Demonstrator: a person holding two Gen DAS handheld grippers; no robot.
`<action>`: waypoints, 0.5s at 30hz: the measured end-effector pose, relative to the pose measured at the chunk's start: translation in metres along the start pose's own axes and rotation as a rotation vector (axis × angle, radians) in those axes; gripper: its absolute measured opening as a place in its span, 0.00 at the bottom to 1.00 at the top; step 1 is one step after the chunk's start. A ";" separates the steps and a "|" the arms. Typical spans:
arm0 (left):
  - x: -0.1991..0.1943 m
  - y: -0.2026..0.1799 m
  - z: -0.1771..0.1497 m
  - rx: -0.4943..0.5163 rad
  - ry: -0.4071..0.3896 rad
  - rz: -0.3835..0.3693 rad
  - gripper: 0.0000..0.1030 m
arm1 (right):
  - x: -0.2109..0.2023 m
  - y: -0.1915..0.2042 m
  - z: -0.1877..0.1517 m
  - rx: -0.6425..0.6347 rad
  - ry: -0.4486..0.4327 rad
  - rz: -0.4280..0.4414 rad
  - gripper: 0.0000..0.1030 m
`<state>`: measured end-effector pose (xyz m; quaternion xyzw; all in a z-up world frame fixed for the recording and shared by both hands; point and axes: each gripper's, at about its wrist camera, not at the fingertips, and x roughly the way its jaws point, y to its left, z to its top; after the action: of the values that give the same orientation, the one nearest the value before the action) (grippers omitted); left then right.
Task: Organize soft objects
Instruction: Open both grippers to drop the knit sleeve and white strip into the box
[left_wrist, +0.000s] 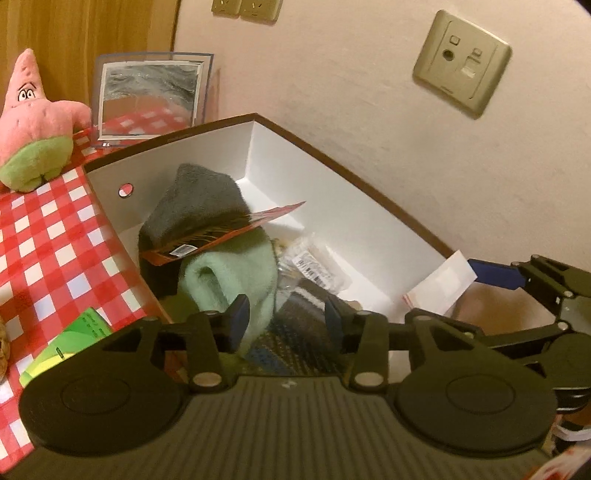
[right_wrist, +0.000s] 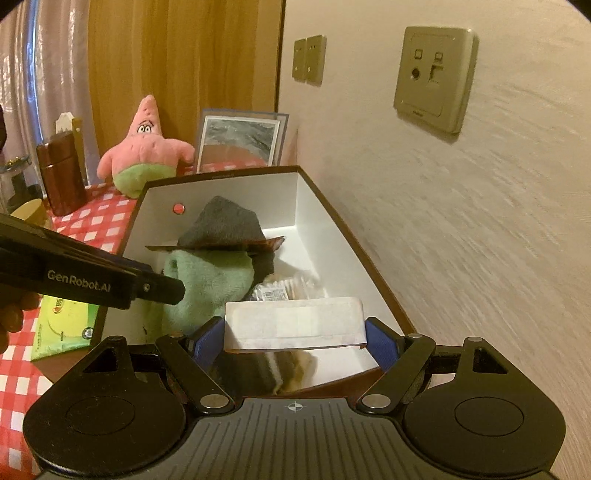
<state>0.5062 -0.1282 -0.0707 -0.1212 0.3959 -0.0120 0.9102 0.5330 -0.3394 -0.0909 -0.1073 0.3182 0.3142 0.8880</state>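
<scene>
A: Where are the soft things right now?

B: Inside the open box (right_wrist: 334, 236), the one with white walls and a dark rim, set against the wall. A grey fleecy piece (left_wrist: 201, 206) leans at the box's far end, with an orange card label (left_wrist: 221, 236) across it. A mint-green fleecy piece (left_wrist: 236, 280) lies just in front of it, and darker striped fabric (left_wrist: 303, 314) sits at the near end. They look plush and loosely bunched, not folded flat.

A: And the tongs?

B: The right gripper (right_wrist: 295, 334) is clenched on a white flat packet (right_wrist: 291, 321), both blue pads pressing its ends, holding it level above the box's near end. I'd judge it is about to be dropped in. The left gripper (left_wrist: 284, 319) hangs released over the green piece and the striped fabric, pads clear of both.

A: Anything outside the box?

B: A pink star plush (right_wrist: 146, 147) sits beyond the box's far end on the red checked cloth (left_wrist: 44, 236), probably not yet sorted.
</scene>
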 end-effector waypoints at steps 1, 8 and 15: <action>0.001 0.001 0.001 0.004 0.003 0.003 0.40 | 0.003 -0.001 0.000 -0.003 0.004 0.004 0.79; 0.008 0.002 0.004 0.030 0.028 0.022 0.40 | 0.020 -0.007 0.003 -0.013 0.038 0.025 0.79; 0.008 0.001 0.003 0.056 0.034 0.036 0.45 | 0.032 -0.009 0.004 -0.007 0.053 0.035 0.85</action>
<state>0.5140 -0.1269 -0.0744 -0.0884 0.4130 -0.0086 0.9064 0.5597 -0.3292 -0.1076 -0.1133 0.3424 0.3281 0.8731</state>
